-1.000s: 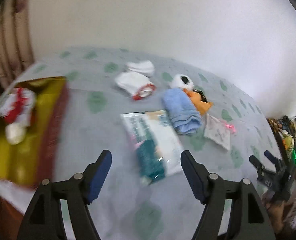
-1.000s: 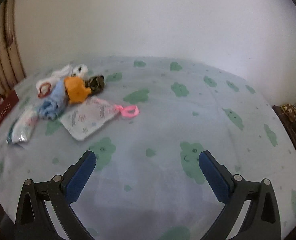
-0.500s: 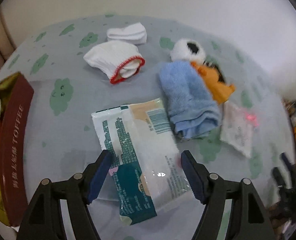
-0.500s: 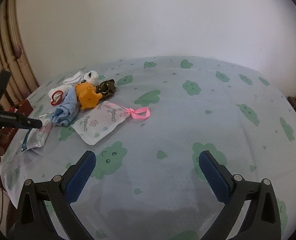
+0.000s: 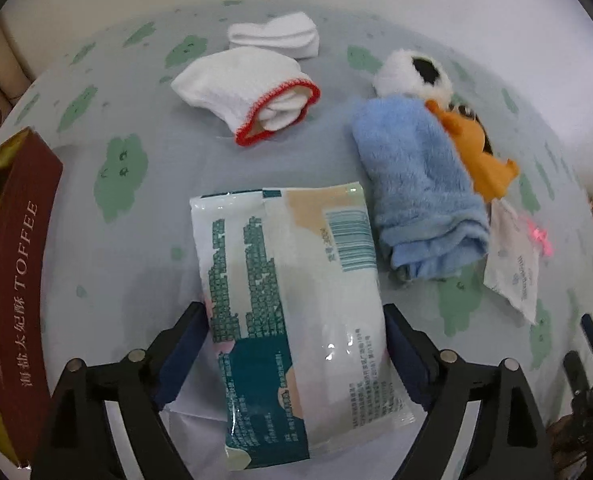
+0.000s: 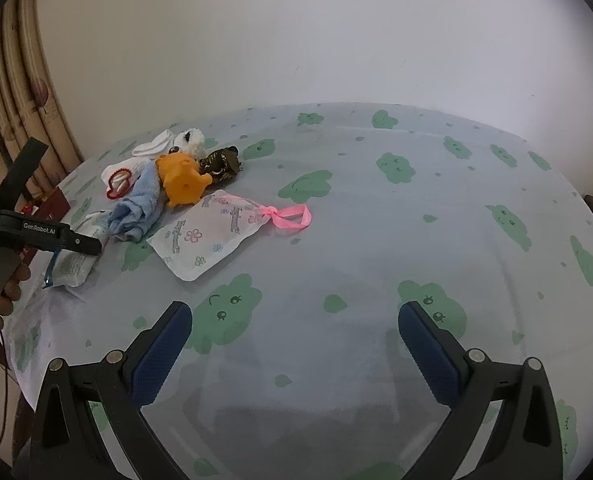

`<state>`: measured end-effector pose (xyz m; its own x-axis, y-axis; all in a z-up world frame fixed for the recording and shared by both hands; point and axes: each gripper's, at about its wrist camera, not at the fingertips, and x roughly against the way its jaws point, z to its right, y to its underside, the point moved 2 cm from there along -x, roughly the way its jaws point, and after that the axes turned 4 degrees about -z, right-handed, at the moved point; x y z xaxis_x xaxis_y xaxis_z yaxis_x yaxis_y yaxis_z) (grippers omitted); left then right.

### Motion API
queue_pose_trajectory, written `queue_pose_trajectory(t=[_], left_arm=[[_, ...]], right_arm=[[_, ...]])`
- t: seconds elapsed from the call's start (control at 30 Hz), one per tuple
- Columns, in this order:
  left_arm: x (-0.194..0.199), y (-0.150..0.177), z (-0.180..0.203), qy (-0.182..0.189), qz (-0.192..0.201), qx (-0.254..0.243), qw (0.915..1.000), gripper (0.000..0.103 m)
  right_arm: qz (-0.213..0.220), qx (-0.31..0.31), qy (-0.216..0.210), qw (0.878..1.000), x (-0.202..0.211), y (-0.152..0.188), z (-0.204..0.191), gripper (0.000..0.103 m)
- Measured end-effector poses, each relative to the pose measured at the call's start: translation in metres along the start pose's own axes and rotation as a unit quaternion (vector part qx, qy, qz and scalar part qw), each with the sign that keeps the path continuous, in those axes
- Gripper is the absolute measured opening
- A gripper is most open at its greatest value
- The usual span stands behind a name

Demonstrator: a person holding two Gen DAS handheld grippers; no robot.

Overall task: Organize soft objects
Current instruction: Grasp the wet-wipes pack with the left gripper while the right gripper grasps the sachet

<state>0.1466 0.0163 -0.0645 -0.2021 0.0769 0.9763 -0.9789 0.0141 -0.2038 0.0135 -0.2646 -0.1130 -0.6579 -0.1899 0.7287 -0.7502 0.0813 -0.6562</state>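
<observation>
A plastic-wrapped tissue pack [image 5: 292, 300] lies flat on the cloud-print cloth [image 6: 376, 240]. My left gripper [image 5: 295, 312] points steeply down over it. Its jaws are opening, with the pack between them and the pads beside its long edges. Beyond the pack lie a folded blue towel [image 5: 416, 200], an orange plush [image 5: 480, 160], a black-and-white plush [image 5: 412, 72], a red-rimmed white sock [image 5: 252, 92], folded white socks [image 5: 276, 38] and a printed pouch [image 6: 208, 236] with a pink ribbon. My right gripper [image 6: 294, 312] hovers open over bare cloth, nothing between its fingers.
A maroon toffee box [image 5: 16, 280] with a gold inside stands at the left edge, some items in it. A small dark patterned thing [image 6: 220, 162] lies by the orange plush. A person's hand [image 6: 0, 296] holds the left gripper. Curtains hang at the far left, a wall behind.
My left gripper has come down and forward and tipped downward, so the tissue pack now sits between its jaws, which stand slightly wider. The right gripper's view has lifted a little.
</observation>
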Motion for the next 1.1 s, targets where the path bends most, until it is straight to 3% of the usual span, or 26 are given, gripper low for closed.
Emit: queue_pose_trajectory(t=[0.1,0.17,0.23,0.33,0.43,0.53,0.77,1.03,1.1], left_arm=[[-0.001,0.002,0.006,-0.023,0.002,-0.017,0.9996,0.088],[0.004,0.005,0.004,-0.02,0.022,-0.013,0.9995,0.074],[0.011,0.012,0.0,-0.008,0.039,0.007,0.9992,0.069],[0.019,0.022,-0.013,0.013,0.051,0.045,0.9976,0.068],[0.031,0.04,-0.014,0.037,0.064,0.051,0.9959,0.068],[0.049,0.055,-0.01,0.047,0.08,0.041,0.9948,0.068],[0.082,0.085,0.008,0.085,0.095,0.021,0.9916,0.068],[0.098,0.086,0.008,0.091,0.108,0.021,0.9898,0.068],[0.098,0.084,0.01,0.096,0.105,0.02,0.9896,0.068]], right_arm=[[-0.007,0.003,-0.002,1.0,-0.003,0.0,-0.001,0.103],[-0.005,-0.001,-0.004,1.0,-0.002,0.001,0.0,0.103],[-0.005,-0.005,-0.007,1.0,-0.002,0.001,0.002,0.103],[-0.001,-0.009,-0.006,1.0,0.0,0.0,0.004,0.103],[0.001,-0.002,-0.007,1.0,0.002,0.0,0.002,0.103],[-0.001,0.037,-0.052,0.998,0.003,-0.006,-0.011,0.103],[-0.057,0.179,-0.089,0.978,-0.037,-0.053,-0.051,0.103],[-0.138,0.253,-0.126,0.949,-0.094,-0.085,-0.077,0.103],[-0.16,0.276,-0.115,0.941,-0.108,-0.082,-0.083,0.103]])
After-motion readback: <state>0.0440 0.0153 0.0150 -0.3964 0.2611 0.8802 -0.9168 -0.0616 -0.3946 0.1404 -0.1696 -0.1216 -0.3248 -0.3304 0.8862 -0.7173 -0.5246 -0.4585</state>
